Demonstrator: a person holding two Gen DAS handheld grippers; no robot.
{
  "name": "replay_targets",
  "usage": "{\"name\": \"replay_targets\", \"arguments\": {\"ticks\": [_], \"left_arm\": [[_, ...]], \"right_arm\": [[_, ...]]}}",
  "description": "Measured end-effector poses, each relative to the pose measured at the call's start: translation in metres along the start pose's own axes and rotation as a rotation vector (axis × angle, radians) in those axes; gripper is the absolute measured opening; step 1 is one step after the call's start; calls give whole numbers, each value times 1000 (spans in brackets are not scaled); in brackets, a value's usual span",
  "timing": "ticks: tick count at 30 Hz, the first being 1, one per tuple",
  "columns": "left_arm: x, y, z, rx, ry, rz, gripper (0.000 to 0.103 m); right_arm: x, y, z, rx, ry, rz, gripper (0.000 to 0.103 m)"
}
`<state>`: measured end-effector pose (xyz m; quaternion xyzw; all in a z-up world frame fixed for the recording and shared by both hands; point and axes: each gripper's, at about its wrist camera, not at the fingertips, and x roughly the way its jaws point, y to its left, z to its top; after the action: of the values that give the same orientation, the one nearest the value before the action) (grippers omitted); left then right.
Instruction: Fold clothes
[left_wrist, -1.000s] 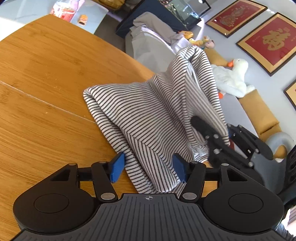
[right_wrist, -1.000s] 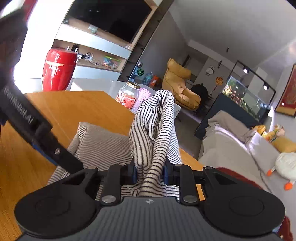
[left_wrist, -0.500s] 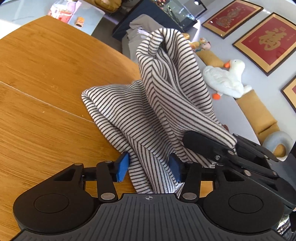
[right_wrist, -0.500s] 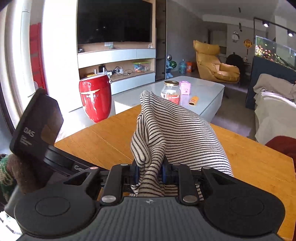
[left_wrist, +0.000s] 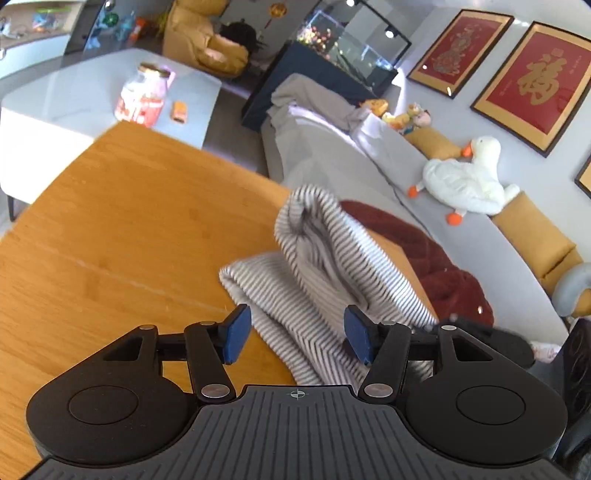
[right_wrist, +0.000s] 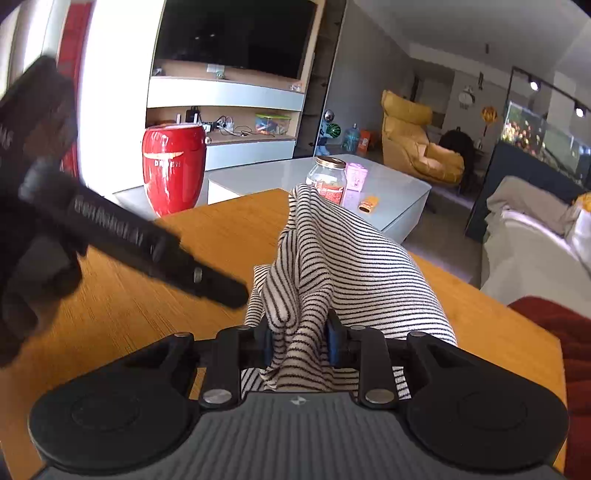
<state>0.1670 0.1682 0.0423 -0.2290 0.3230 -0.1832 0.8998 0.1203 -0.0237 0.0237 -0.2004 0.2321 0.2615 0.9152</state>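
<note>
On the wooden table (left_wrist: 122, 236), the striped garment (left_wrist: 317, 280) lies bunched near the far-right edge, one part raised in a peak and the rest spread flat on the wood. Beyond the table stands a white coffee table (right_wrist: 391, 184). On it is a glass jar (right_wrist: 330, 180) with a metal lid; the contents appear reddish but cannot be identified. A pink container (right_wrist: 355, 181) stands just beside the jar, contents not visible, and a small orange item (right_wrist: 369, 204) lies near both. A red barrel-shaped vessel (right_wrist: 173, 166) stands on the floor beyond the table's far-left side.

Left gripper (left_wrist: 297, 334): angled downward toward the table. The blue pads (left_wrist: 236, 334) stand apart and the jaws are opening. A band of the garment passes between them; the left pad is clear of the cloth, and the right pad is at the cloth's edge, with no visible pressure.

Right gripper (right_wrist: 298, 341): angled downward over the table's near side. Its jaws stand narrow and are opening, with a gathered fold of the garment between them; the pads (right_wrist: 332, 341) still press on the cloth. From here the fold rises to a peak above the table.

In the right wrist view the left gripper's body appears blurred, just left of the garment.
</note>
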Motion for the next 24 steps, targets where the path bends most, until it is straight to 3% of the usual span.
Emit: {"name": "replay_targets", "arguments": {"ticks": [3,7,11,15,17,20,24], "left_arm": [[-10,-19,22,49,-67,-40,71],[15,-44,38,88,-44,-147,74],[64,-43,31,90,55,-149,71],[78,-29,20,126,74,-123,63],[75,-25,19,120,77,-131,63],[74,-24,17,143,82,-125,63],[72,-20,16,148,81,-129,63]], "right_arm": [[9,33,-5,-123,7,-75,35],[17,67,-12,-246,9,-153,45],[16,70,-11,-253,9,-133,50],[-5,42,-2,-127,-5,42,68],[-20,18,3,-21,-14,126,86],[-39,-22,8,115,-28,151,100],[-51,-79,0,282,-43,130,103]]}}
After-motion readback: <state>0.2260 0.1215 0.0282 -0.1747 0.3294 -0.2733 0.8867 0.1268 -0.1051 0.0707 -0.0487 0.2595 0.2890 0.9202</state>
